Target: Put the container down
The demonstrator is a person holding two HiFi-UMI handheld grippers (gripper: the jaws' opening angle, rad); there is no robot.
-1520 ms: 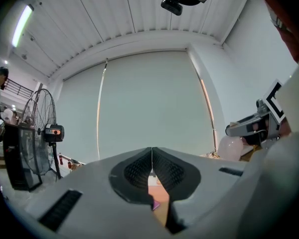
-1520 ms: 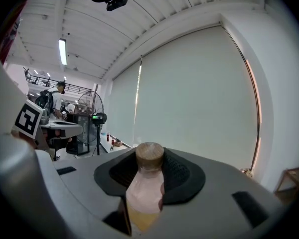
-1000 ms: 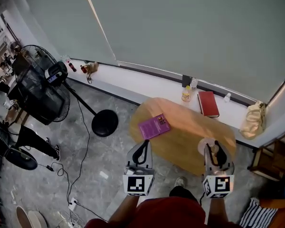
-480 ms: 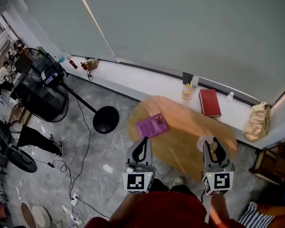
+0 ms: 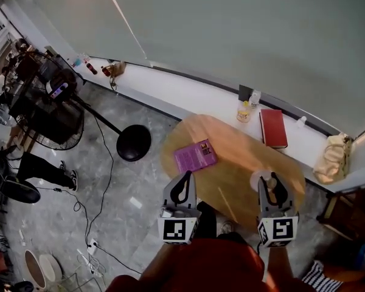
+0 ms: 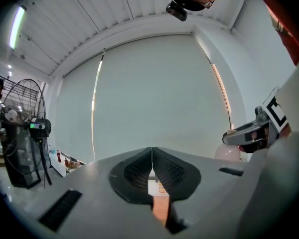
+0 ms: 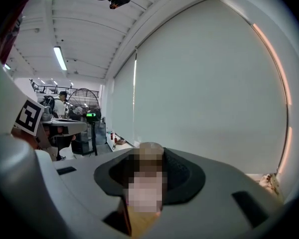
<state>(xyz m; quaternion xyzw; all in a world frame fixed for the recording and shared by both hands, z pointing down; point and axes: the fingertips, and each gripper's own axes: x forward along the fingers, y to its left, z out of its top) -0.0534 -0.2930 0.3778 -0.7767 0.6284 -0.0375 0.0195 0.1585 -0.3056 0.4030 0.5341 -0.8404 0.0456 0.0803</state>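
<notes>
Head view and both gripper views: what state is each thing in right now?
container: held in the right gripper, over the table.
right gripper: shut on the container.
left gripper: shut, empty.
purple booklet: closed, flat on the table.
red book: closed, flat on the windowsill.

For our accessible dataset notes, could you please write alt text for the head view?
Seen from above, the right gripper holds a pale container over a round wooden table. The left gripper, shut and empty, hovers beside it; a purple booklet lies on the table, a red book on the sill.
</notes>
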